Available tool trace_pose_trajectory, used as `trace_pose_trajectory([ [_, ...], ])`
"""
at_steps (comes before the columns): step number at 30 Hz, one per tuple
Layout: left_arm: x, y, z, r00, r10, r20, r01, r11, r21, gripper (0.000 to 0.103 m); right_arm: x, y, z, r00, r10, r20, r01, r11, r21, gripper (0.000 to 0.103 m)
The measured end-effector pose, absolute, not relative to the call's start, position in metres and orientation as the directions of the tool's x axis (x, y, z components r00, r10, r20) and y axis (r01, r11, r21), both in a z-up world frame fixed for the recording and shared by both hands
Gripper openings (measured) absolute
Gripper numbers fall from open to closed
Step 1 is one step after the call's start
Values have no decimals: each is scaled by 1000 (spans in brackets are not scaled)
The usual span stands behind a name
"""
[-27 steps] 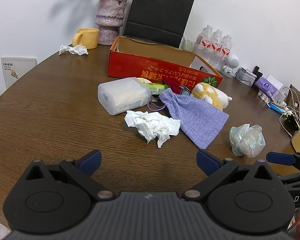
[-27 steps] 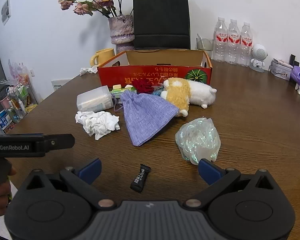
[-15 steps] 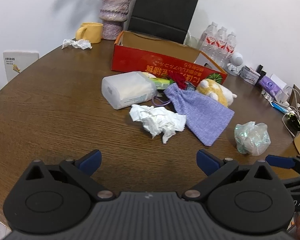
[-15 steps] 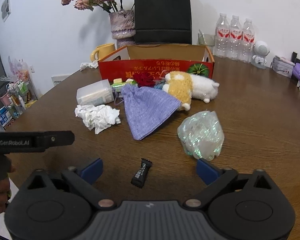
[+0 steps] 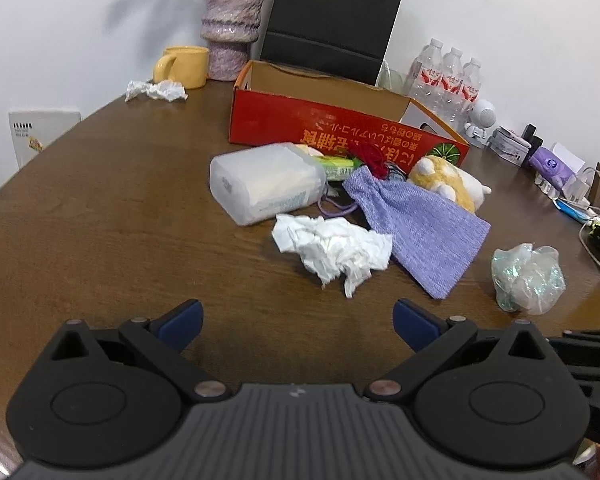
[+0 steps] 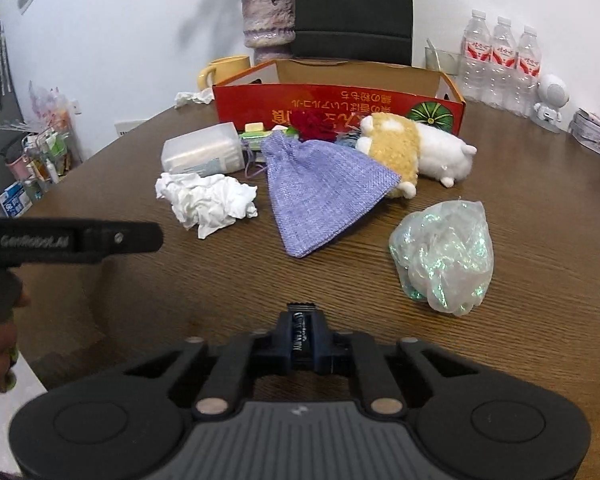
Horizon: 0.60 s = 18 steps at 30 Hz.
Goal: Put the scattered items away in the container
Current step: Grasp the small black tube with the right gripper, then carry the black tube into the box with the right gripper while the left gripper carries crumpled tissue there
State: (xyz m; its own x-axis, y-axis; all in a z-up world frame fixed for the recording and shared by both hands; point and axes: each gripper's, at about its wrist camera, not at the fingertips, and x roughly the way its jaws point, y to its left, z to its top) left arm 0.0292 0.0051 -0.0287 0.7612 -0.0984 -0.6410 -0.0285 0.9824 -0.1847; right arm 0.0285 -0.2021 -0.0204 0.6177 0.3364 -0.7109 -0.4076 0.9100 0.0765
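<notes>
The red cardboard box [image 5: 340, 128] [image 6: 340, 100] stands open at the back of the table. In front of it lie a clear plastic case [image 5: 266, 182], a crumpled white tissue [image 5: 332, 248] [image 6: 206, 202], a purple cloth pouch [image 5: 420, 228] [image 6: 320, 192], a plush toy [image 5: 448, 182] [image 6: 416, 148] and a crinkled plastic bag [image 5: 526, 278] [image 6: 444, 252]. My left gripper [image 5: 296, 322] is open and empty, near the tissue. My right gripper [image 6: 300, 344] is shut on a small black wrapped candy [image 6: 299, 336].
A yellow mug [image 5: 184, 66], a vase [image 5: 232, 28], a black paper bag [image 5: 332, 20], water bottles [image 5: 448, 80] and another crumpled tissue [image 5: 156, 90] stand behind and beside the box. Small gadgets and cables [image 5: 572, 196] line the right edge.
My right gripper has closed on the black candy that lay on the table between its fingers. My left gripper has moved forward toward the tissue, still open.
</notes>
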Motion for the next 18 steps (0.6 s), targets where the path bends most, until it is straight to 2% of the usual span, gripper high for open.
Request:
trace_pose_trajectory([
  [11,84,-23,-33,774,-56,-630,23,998,-61,103,43,-206,-22,616,365,-698,-425,900,96,8],
  [13,91,-26,-34,779,-37,-626,18,999,-36,100,49,-207,-22,616,366,-698,-420,902,103,8],
  [15,99,-29,-37,770,-33,-637,24,999,-24,83,54,-208,-22,616,368,-696,-416,903,109,8],
  [17,106,-28,-41,744,-52,-666,39,999,-35,51,60,-209,-21,615,375,-694,-415,902,120,8],
  [18,106,-28,-41,745,-60,-665,45,998,-40,46,63,-209,-21,614,380,-692,-415,901,126,8],
])
